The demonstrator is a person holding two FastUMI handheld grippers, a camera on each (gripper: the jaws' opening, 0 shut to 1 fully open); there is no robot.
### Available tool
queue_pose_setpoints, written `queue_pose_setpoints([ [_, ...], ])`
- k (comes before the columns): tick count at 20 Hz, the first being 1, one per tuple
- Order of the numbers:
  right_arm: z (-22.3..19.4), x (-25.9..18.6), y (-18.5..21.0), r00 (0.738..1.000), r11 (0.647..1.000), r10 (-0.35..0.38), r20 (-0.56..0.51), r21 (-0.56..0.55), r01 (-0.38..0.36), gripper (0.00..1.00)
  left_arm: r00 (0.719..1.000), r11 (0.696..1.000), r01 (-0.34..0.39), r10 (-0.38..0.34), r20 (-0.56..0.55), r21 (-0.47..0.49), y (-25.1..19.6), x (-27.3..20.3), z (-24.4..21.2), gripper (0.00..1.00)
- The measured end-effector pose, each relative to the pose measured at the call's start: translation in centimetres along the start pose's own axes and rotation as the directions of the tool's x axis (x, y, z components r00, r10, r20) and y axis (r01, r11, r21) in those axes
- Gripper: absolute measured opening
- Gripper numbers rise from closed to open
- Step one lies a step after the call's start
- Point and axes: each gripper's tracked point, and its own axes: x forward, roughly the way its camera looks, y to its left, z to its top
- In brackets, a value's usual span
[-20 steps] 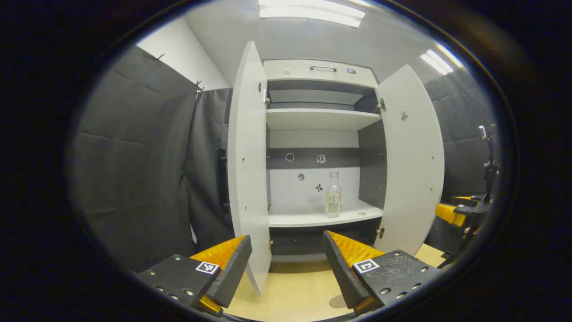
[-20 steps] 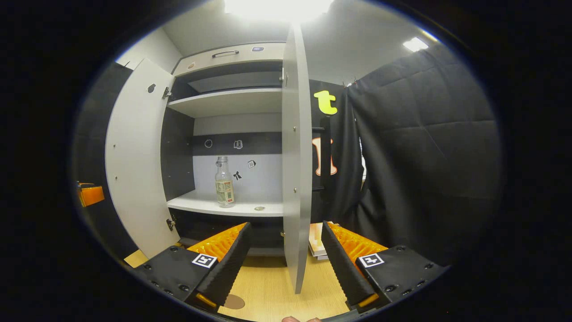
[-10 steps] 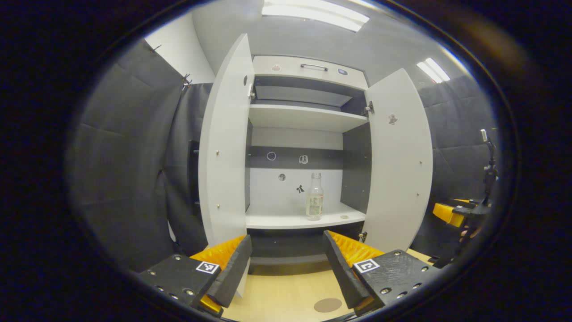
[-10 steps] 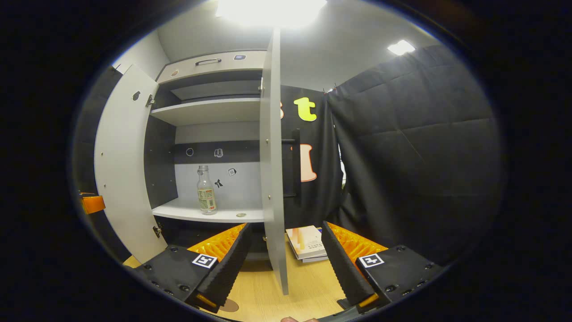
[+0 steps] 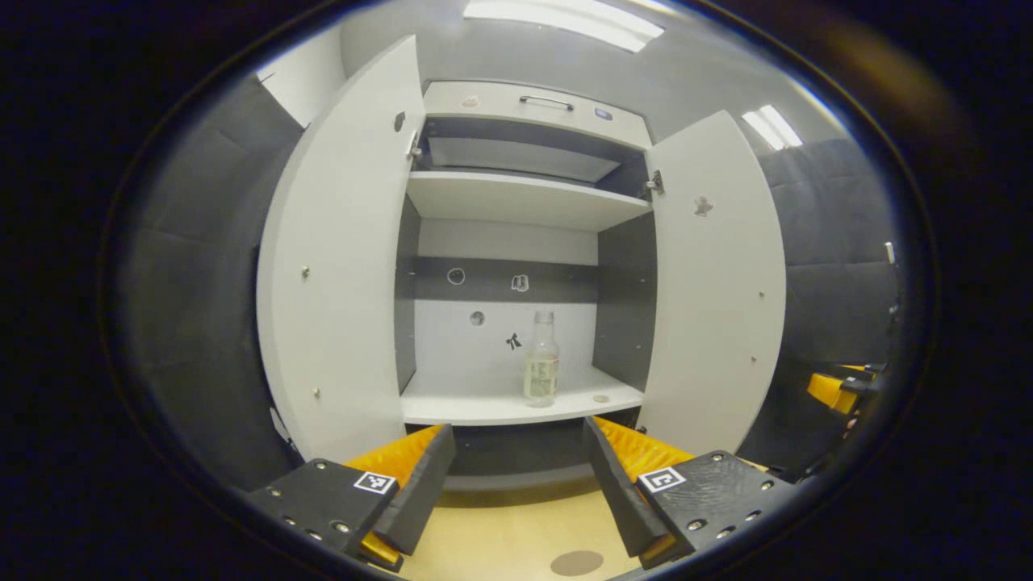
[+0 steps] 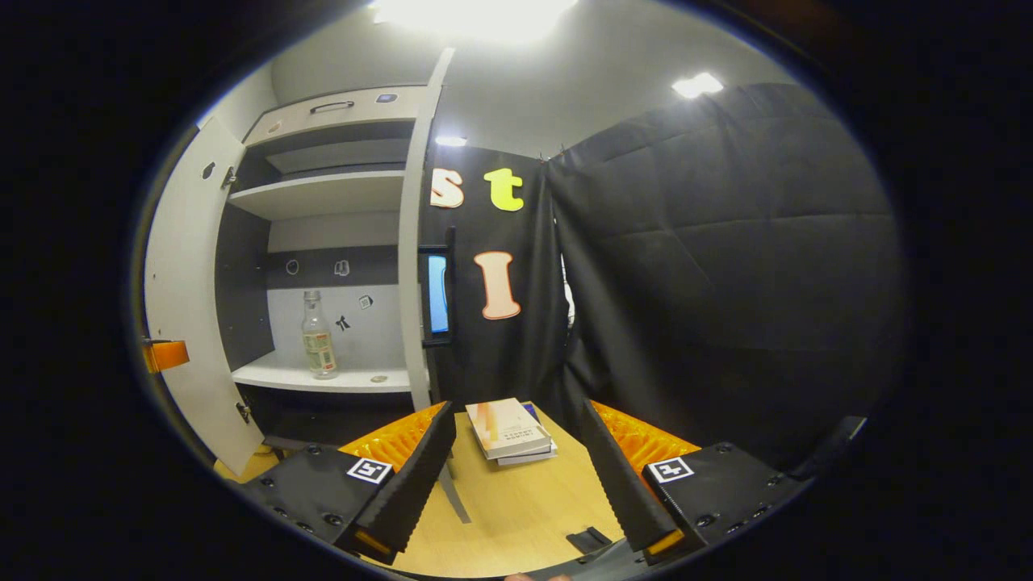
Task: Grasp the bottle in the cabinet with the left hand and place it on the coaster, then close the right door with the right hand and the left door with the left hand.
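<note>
A clear glass bottle (image 5: 541, 359) stood upright on the lower shelf (image 5: 516, 403) of the open white cabinet (image 5: 524, 202). Both hand-held grippers, left (image 5: 516, 476) and right (image 6: 516, 476), were spread wide, grasping nothing. A round brown coaster (image 5: 576, 562) lay on the wooden counter (image 5: 500, 541).

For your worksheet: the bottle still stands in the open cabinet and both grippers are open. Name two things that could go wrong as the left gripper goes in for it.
1. The bottle is tall, narrow and stands near the shelf front edge; a nudge from the open left gripper might tip it off.
2. The left door and right door flank the opening, so a wide approach could knock one.
</note>
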Motion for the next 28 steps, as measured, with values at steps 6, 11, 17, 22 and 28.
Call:
queue_pose_setpoints([
  [6,1.1,2.3,-3.5,0.995,0.995,-0.098,0.019,0.031,0.098,0.96,0.999,0.998,0.037,-0.039,0.028,0.056,-1.0,7.4,2.6,0.93],
  [11,1.5,5.3,-6.2,0.989,0.989,-0.149,0.021,0.025,0.148,0.98,0.998,0.998,0.058,-0.059,0.023,0.039,-2.1,13.9,4.2,0.93],
  [17,1.4,8.6,-7.4,0.984,0.984,-0.176,0.026,0.025,0.176,0.98,0.998,0.997,0.057,-0.059,0.035,0.049,-3.0,21.9,5.5,0.93],
  [22,0.9,10.4,-8.6,0.973,0.973,-0.231,0.030,0.025,0.230,0.94,0.998,0.995,0.066,-0.067,0.017,0.074,-3.3,27.0,4.2,0.92],
  [28,0.0,12.1,-9.3,0.964,0.963,-0.267,0.011,0.037,0.266,0.98,0.996,0.993,0.088,-0.086,-0.020,0.081,-4.2,30.6,2.5,0.83],
])
